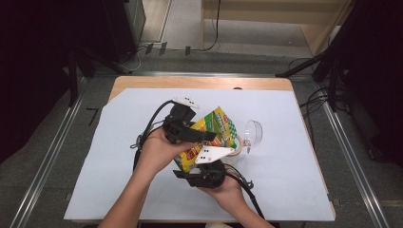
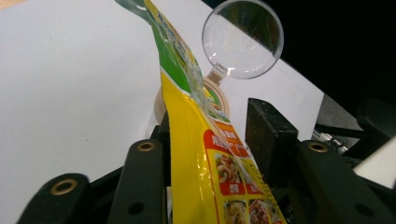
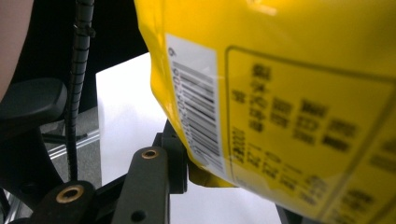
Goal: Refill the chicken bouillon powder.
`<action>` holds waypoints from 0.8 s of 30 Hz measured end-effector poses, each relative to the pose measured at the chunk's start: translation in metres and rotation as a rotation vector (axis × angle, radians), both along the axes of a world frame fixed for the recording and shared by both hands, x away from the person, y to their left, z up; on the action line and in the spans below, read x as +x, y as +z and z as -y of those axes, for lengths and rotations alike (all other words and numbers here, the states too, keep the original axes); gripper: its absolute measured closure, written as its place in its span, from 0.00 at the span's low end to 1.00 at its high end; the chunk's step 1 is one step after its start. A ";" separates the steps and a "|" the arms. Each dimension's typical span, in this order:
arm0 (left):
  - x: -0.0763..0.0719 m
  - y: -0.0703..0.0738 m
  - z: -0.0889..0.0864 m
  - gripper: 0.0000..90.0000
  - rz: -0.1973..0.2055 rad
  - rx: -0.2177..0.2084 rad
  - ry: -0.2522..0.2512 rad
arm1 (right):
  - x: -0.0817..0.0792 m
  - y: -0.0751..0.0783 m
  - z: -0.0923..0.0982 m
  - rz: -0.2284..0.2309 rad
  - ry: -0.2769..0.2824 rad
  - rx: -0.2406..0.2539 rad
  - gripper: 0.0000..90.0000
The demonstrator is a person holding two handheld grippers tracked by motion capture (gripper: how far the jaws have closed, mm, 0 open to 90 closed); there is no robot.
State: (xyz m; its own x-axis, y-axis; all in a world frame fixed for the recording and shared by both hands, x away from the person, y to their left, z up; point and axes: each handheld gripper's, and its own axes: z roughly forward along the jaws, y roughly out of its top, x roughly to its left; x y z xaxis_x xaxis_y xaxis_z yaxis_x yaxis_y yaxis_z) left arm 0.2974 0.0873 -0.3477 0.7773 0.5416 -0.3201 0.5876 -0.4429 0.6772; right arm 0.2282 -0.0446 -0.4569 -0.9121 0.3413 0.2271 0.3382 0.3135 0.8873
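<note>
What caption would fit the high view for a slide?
Two handheld grippers, left and right, hold a yellow-green snack bag above the white table cover, beside a clear scoop.

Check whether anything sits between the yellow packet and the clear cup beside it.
Nothing visible does. The yellow packet is held up between both claws, left claw and right claw, over a tape roll. The clear cup lies on its side just beyond, on the white sheet.

Print on the yellow packet [image 3: 289, 107] is unreadable.
</note>
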 end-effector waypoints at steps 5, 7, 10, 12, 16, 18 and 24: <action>0.000 0.001 0.000 0.65 0.009 -0.007 0.003 | 0.001 0.001 0.000 -0.019 -0.003 0.017 0.74; 0.001 0.000 0.001 0.68 0.011 0.007 0.009 | 0.001 0.000 -0.001 -0.029 -0.001 0.020 0.74; 0.005 -0.001 0.001 0.74 -0.039 0.012 0.019 | 0.002 -0.001 -0.001 -0.020 0.007 0.002 0.73; 0.009 -0.002 0.001 0.76 -0.058 0.013 0.017 | 0.003 -0.002 0.000 -0.018 0.018 0.001 0.72; 0.013 0.001 0.002 0.77 -0.056 0.016 0.016 | 0.004 0.000 -0.001 -0.003 0.042 -0.015 0.67; 0.013 0.003 0.003 0.78 -0.046 0.018 0.011 | 0.003 0.001 -0.003 0.012 0.044 -0.028 0.67; 0.015 0.006 0.005 0.78 -0.038 0.021 0.023 | 0.005 0.005 -0.003 0.022 0.026 -0.038 0.75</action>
State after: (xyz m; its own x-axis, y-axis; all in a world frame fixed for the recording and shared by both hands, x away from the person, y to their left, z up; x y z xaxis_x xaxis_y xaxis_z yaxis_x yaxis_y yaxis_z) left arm 0.3123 0.0821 -0.3415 0.7520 0.5662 -0.3375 0.6229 -0.4426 0.6451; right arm 0.2335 -0.0421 -0.4524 -0.9254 0.3253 0.1943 0.3102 0.3558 0.8816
